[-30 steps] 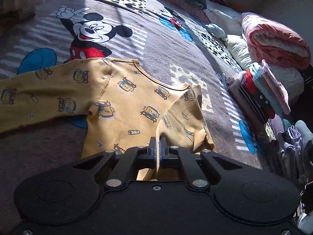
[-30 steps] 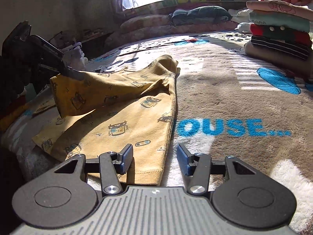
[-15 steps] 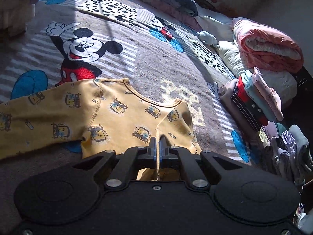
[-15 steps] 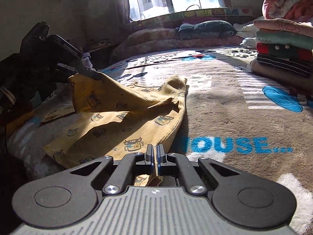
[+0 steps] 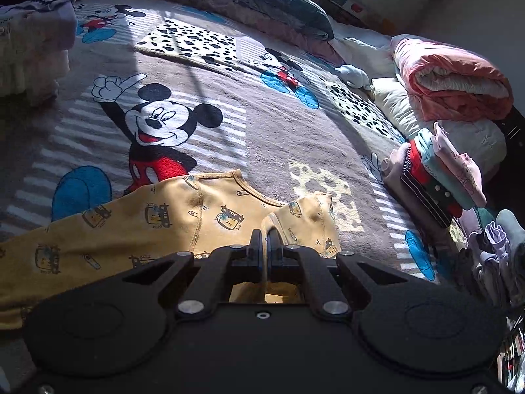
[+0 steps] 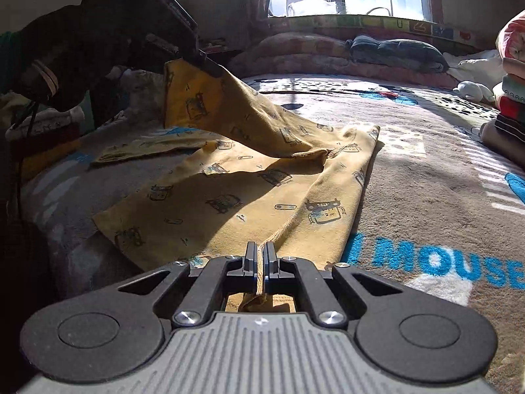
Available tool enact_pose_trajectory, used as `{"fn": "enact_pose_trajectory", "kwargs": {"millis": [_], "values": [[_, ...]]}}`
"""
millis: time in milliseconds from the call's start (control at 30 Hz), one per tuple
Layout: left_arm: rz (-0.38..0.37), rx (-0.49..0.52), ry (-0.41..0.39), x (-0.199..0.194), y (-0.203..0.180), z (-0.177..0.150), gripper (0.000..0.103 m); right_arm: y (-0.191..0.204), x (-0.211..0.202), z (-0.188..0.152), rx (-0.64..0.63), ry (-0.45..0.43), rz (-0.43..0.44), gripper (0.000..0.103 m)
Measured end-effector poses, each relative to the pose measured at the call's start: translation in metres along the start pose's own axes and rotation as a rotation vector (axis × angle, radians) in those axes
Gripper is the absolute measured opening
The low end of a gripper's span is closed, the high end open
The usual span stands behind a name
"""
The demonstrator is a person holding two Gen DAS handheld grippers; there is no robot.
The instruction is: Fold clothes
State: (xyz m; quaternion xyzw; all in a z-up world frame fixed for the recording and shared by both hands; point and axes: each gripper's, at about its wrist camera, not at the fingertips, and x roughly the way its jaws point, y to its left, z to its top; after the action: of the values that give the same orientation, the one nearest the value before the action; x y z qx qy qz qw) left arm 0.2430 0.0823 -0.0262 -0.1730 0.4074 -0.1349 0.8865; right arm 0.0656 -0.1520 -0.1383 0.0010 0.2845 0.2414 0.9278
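Since the earlier frame, both tools had risen, drawing the yellow shirt (image 6: 249,193) higher off the blanket (image 6: 420,177). The left gripper (image 5: 264,239) was clenched on a sleeve cuff, fabric pinched flat between its fingers. The right gripper (image 6: 261,256), which had been open a second before, was clamped on the stitched hem at the lower centre of the frame. Soft printed cotton draped in a slack fold across the plush cartoon-mouse blanket. At the right edge of the left view leaned a stack of folded clothes (image 5: 436,180).
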Motion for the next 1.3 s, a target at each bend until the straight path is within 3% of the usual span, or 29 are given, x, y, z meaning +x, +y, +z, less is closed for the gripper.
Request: {"fn": "enact_pose_trajectory", "kwargs": {"millis": [400, 467, 533, 567, 600, 633, 700, 833, 967, 1100, 1200, 1300], "values": [[-0.002, -0.058, -0.021, 0.005, 0.025, -0.012, 0.000, 0.004, 0.004, -0.004, -0.011, -0.023, 0.032, 0.008], [0.027, -0.043, -0.015, 0.008, 0.027, -0.016, 0.000, 0.002, -0.009, -0.004, 0.007, -0.047, 0.082, 0.011], [0.078, -0.030, -0.009, 0.003, 0.031, -0.021, 0.009, -0.001, -0.033, 0.000, 0.033, -0.081, 0.115, 0.025], [0.098, -0.022, -0.018, -0.002, 0.032, -0.025, 0.013, -0.005, -0.050, 0.001, 0.036, -0.102, 0.126, 0.041], [0.102, -0.010, -0.037, -0.008, 0.031, -0.029, 0.024, -0.010, -0.064, 0.000, 0.037, -0.114, 0.125, 0.052], [0.106, 0.003, -0.062, -0.017, 0.030, -0.034, 0.032, -0.013, -0.072, -0.003, 0.039, -0.116, 0.121, 0.053], [0.112, 0.007, -0.098, -0.036, 0.026, -0.052, 0.038, -0.020, -0.084, -0.016, 0.042, -0.093, 0.071, 0.053], [-0.008, -0.014, -0.081, -0.043, 0.006, -0.093, 0.038, -0.011, -0.078, -0.017, -0.040, -0.123, -0.002, 0.053], [-0.182, -0.128, 0.055, -0.014, -0.013, -0.142, 0.037, 0.009, -0.058, -0.020, -0.165, -0.091, -0.007, 0.050], [-0.218, -0.193, 0.154, 0.016, -0.026, -0.179, 0.037, 0.021, -0.046, -0.028, -0.224, -0.055, -0.013, 0.050], [-0.267, -0.227, 0.150, 0.022, -0.033, -0.186, 0.037, 0.025, -0.046, -0.033, -0.248, -0.044, -0.016, 0.051], [-0.267, -0.166, 0.154, 0.021, -0.046, -0.186, 0.034, 0.029, -0.047, -0.036, -0.273, -0.040, -0.017, 0.051]]}}
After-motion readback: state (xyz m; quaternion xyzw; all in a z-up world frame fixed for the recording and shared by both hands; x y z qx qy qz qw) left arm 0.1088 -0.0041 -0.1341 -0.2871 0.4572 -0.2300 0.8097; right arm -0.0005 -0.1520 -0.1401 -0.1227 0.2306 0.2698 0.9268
